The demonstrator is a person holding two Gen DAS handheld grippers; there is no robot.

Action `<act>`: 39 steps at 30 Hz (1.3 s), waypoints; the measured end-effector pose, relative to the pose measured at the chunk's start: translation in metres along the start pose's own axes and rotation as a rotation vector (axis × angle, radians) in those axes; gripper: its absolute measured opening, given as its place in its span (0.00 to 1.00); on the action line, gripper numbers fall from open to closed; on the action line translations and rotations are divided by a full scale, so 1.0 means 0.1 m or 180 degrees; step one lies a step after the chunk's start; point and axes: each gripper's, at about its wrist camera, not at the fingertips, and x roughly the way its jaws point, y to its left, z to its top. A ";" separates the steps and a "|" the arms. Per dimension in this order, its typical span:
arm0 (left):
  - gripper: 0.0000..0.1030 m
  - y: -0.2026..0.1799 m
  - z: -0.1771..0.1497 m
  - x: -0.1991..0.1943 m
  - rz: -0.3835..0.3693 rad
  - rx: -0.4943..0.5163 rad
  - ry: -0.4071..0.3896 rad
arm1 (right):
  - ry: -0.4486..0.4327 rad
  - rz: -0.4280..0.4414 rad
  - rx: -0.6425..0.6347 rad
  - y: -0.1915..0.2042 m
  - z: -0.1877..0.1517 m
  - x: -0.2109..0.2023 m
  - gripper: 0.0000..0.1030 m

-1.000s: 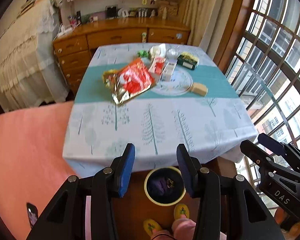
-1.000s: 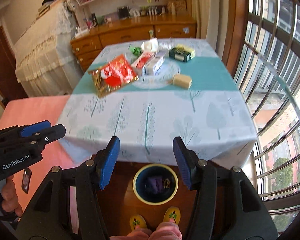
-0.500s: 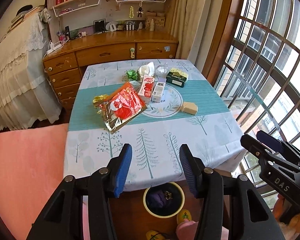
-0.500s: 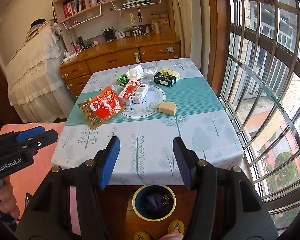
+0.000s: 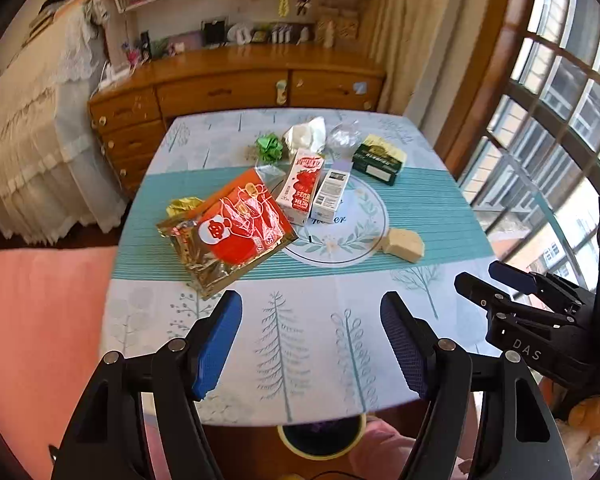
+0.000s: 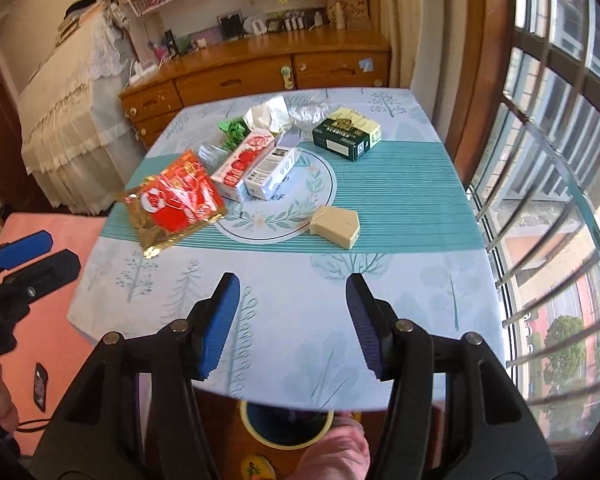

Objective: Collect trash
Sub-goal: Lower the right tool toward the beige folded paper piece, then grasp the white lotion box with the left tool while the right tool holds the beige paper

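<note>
Both grippers advanced over the tree-print tablecloth point(image 5: 300, 344): left gripper point(image 5: 311, 340) and right gripper point(image 6: 293, 320), marked "DAS", held wide open, empty. Red-and-gold foil snack bag point(image 5: 228, 232) lies mid-table, beyond them.

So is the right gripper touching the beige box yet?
Apart. The right wrist view shows the open right gripper short of the beige box, bare tablecloth between them.

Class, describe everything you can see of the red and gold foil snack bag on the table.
The red and gold foil snack bag is crinkled, shiny and flattened, printed red with white drawings and gold at its edges. It lies askew on the teal stripe of the tablecloth, left of the red and white carton, whose near end it seems to touch. Neither tool touches it.
</note>
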 end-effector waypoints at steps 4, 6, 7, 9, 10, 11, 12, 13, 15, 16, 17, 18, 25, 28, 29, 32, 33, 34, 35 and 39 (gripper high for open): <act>0.71 -0.16 0.27 0.53 0.0085 -0.0128 0.0143 | 0.0196 0.0045 -0.0207 -0.38 0.31 0.60 0.51; 0.71 -0.25 0.38 0.83 0.0171 -0.0173 0.0237 | 0.0320 0.0117 -0.0365 -0.53 0.45 0.91 0.51; 0.71 -0.29 0.42 0.97 0.0194 -0.0204 0.0287 | 0.0384 0.0181 -0.0455 -0.58 0.50 1.05 0.51; 0.71 -0.34 0.46 1.16 0.0208 -0.0273 0.0375 | 0.0481 0.0306 -0.0661 -0.63 0.58 1.29 0.51; 0.71 -0.37 0.48 1.27 0.0217 -0.0311 0.0423 | 0.0524 0.0377 -0.0800 -0.65 0.61 1.41 0.51; 0.71 -0.38 0.49 1.33 0.0233 -0.0325 0.0449 | 0.0547 0.0423 -0.0921 -0.62 0.61 1.48 0.51; 0.71 -0.41 0.52 1.44 0.0275 -0.0336 0.0493 | 0.0581 0.0484 -0.1084 -0.61 0.62 1.58 0.51; 0.71 -0.42 0.54 1.52 0.0305 -0.0343 0.0523 | 0.0614 0.0541 -0.1237 -0.60 0.62 1.67 0.51; 0.71 -0.43 0.56 1.63 0.0339 -0.0377 0.0573 | 0.0653 0.0597 -0.1468 -0.55 0.60 1.79 0.51; 0.71 -0.43 0.57 1.63 0.0351 -0.0391 0.0586 | 0.0679 0.0600 -0.1546 -0.53 0.58 1.85 0.51; 0.71 -0.43 0.59 1.66 0.0366 -0.0404 0.0600 | 0.0726 0.0637 -0.1580 -0.54 0.58 1.94 0.51; 0.71 -0.42 0.60 1.70 0.0383 -0.0411 0.0616 | 0.0772 0.0685 -0.1571 -0.53 0.56 1.95 0.52; 0.71 -0.39 0.72 1.81 0.0465 -0.0406 0.0666 | 0.0855 0.0891 -0.1629 -0.53 0.52 2.13 0.53; 0.71 -0.42 0.84 1.85 0.0462 -0.0350 0.0633 | 0.0827 0.0887 -0.1680 -0.51 0.51 2.13 0.47; 0.71 -0.43 0.88 1.86 0.0457 -0.0323 0.0627 | 0.0829 0.0894 -0.1661 -0.52 0.52 2.14 0.47; 0.71 -0.51 1.03 1.95 0.0386 -0.0216 0.0616 | 0.0798 0.0866 -0.1540 -0.57 0.58 2.15 0.47; 0.71 -0.54 1.10 2.00 0.0343 -0.0169 0.0608 | 0.0789 0.0864 -0.1470 -0.60 0.61 2.16 0.47; 0.71 -0.56 1.16 2.04 0.0297 -0.0136 0.0603 | 0.0779 0.0865 -0.1411 -0.62 0.65 2.16 0.47; 0.70 -0.59 1.22 2.10 0.0234 -0.0108 0.0610 | 0.0756 0.0857 -0.1339 -0.66 0.69 2.16 0.47; 0.67 -0.61 1.47 2.35 0.0015 -0.0063 0.0677 | 0.0686 0.0812 -0.1068 -0.77 0.88 2.17 0.47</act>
